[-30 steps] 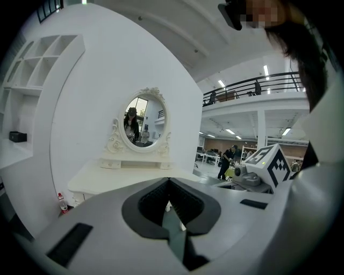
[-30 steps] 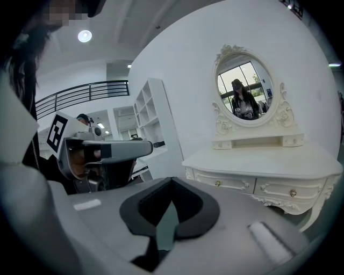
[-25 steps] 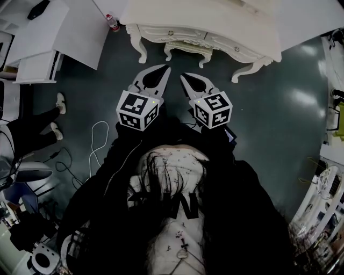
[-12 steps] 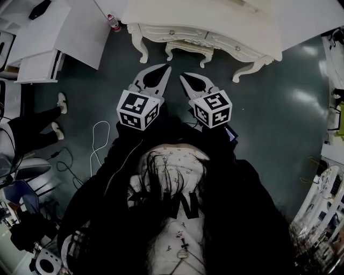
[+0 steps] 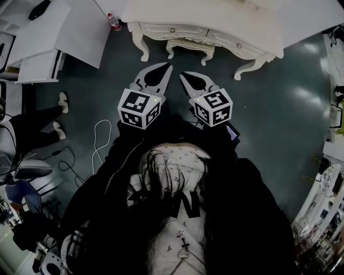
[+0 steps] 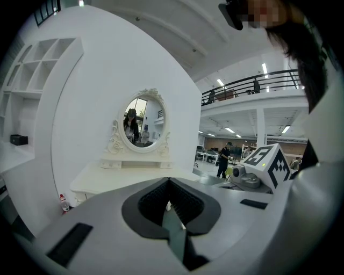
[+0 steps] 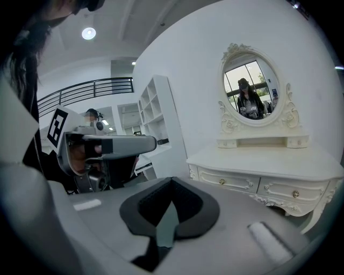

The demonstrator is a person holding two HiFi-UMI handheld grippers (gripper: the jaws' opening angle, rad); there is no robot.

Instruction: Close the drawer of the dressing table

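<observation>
Well, left gripper (image 5: 165,66) and right gripper (image 5: 183,75) are both clenched empty, well short of the dressing table (image 5: 215,16); drawer fronts (image 7: 228,181) under its front edge look flush, so find the proud one and push square, mid-front.

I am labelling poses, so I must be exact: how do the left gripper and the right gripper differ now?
In the head view, the grey left gripper slants inward to the right, while the grey right gripper slants inward to the left. The left gripper's tip reaches farther forward than the right gripper's, toward the cream carved dressing table. Both are shut, empty and clear of the table.
</observation>
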